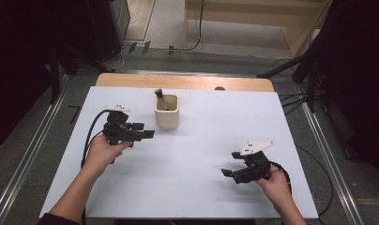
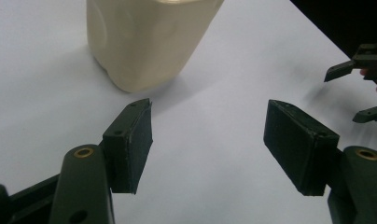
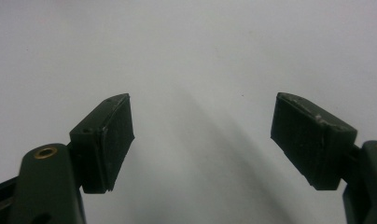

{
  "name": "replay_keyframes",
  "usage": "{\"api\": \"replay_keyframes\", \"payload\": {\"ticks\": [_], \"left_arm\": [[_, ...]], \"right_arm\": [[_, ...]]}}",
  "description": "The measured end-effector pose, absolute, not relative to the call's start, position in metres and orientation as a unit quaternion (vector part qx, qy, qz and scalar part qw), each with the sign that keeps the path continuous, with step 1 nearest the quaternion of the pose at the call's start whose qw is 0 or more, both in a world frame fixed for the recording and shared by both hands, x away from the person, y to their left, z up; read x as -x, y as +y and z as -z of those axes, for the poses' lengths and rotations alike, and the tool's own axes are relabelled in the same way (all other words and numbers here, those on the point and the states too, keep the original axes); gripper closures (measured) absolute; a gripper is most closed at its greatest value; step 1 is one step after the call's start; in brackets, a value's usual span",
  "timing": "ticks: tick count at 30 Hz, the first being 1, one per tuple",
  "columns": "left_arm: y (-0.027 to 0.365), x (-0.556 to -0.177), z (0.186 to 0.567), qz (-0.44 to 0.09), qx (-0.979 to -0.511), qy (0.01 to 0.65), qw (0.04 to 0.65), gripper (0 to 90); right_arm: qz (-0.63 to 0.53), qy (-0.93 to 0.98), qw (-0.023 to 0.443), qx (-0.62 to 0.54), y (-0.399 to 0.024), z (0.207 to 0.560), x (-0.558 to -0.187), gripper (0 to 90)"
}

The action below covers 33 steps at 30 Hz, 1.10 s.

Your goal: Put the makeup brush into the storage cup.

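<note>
A white table top (image 1: pixel 197 159) sits on a wooden board (image 1: pixel 187 82), exposed along the far edge. Grey floor (image 1: pixel 33 140) with metal rails (image 1: pixel 328 154) flanks both sides; light wooden furniture (image 1: pixel 276 18) stands beyond, with black cables (image 1: pixel 197 28) trailing.

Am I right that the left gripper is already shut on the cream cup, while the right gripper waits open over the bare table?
Not quite: the left gripper is open, its jaws apart just short of the cream cup, as the left gripper view shows. The right gripper does wait open over the bare table.
</note>
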<state>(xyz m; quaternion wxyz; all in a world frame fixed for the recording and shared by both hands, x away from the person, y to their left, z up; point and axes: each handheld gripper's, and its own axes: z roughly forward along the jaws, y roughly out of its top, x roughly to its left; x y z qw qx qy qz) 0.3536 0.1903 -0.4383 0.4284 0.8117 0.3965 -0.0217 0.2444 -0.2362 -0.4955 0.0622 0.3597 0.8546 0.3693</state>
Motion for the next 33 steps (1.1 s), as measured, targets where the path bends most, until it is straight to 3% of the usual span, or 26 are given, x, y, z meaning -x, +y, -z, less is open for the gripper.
{"api": "replay_keyframes", "payload": {"ticks": [33], "left_arm": [[0.208,-0.316,0.459,0.003,-0.843,0.362,0.397,33.1]], "right_arm": [[-0.371,0.854,0.059,-0.36,-0.237,0.495,-0.244,22.4]]}}
